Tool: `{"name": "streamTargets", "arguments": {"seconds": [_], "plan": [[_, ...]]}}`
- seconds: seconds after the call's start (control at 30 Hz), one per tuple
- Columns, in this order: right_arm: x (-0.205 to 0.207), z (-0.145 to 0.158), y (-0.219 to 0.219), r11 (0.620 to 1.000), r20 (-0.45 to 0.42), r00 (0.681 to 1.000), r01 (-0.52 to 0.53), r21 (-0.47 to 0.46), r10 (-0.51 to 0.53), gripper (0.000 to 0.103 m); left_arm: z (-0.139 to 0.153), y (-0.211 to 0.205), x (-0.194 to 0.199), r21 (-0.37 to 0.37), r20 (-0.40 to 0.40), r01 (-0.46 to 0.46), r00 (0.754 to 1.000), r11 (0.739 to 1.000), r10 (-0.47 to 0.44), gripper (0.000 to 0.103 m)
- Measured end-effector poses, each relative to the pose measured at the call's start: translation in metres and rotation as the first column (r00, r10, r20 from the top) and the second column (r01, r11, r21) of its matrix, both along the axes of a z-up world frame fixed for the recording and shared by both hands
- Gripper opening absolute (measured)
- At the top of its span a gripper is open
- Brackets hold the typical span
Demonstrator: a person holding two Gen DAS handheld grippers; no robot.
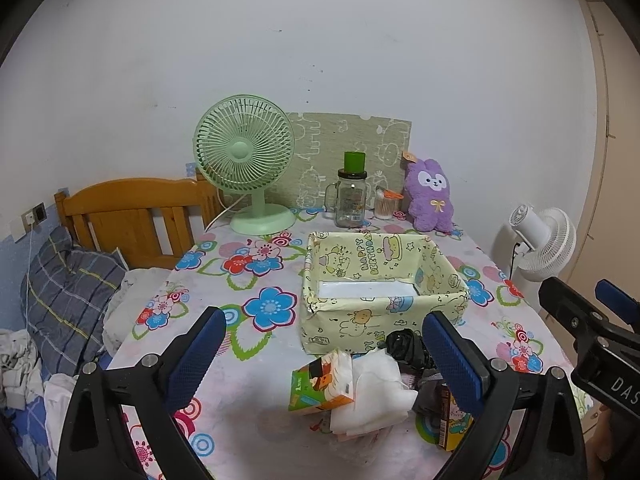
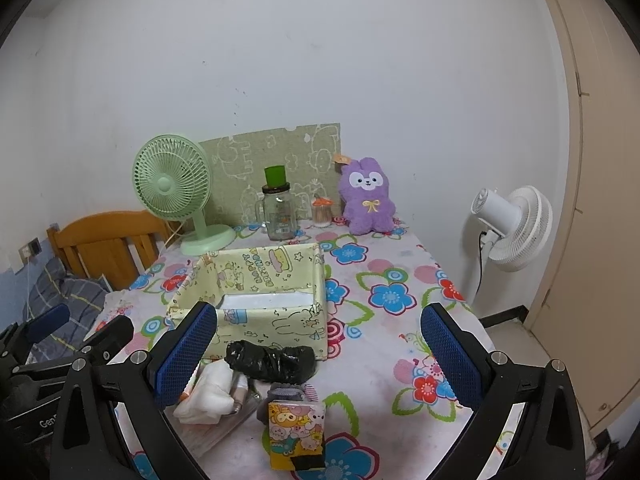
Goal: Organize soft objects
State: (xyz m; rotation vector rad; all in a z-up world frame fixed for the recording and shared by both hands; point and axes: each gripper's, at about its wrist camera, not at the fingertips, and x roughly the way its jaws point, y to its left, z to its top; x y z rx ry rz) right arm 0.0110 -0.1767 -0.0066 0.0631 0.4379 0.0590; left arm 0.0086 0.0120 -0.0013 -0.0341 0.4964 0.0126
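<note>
The yellow cartoon-print paper box (image 1: 384,300) stood open on the flower-patterned tablecloth (image 1: 248,264). Just before it lay a crumpled black plastic bag (image 2: 272,362), white tissues (image 1: 376,392) and an orange tissue pack (image 1: 320,384) (all touching). Left gripper (image 1: 324,356) and right gripper (image 2: 316,356) hovered wide apart, empty.

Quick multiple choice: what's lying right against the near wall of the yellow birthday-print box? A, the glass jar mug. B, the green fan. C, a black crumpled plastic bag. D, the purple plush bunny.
C: the black crumpled plastic bag lies at the foot of the yellow birthday-print box; the others stand behind the box.
</note>
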Motion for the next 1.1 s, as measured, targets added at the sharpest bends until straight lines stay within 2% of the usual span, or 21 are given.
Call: {"name": "streamTargets", "arguments": {"seconds": [1.1], "plan": [[0.0002,-0.0023,-0.0001,1.0,-0.004,1.0,-0.004,0.008,0.004,0.103,-0.0007,-0.0054,-0.0003,0.011,-0.003,-0.007,1.0,1.0,0.007,0.097]]}}
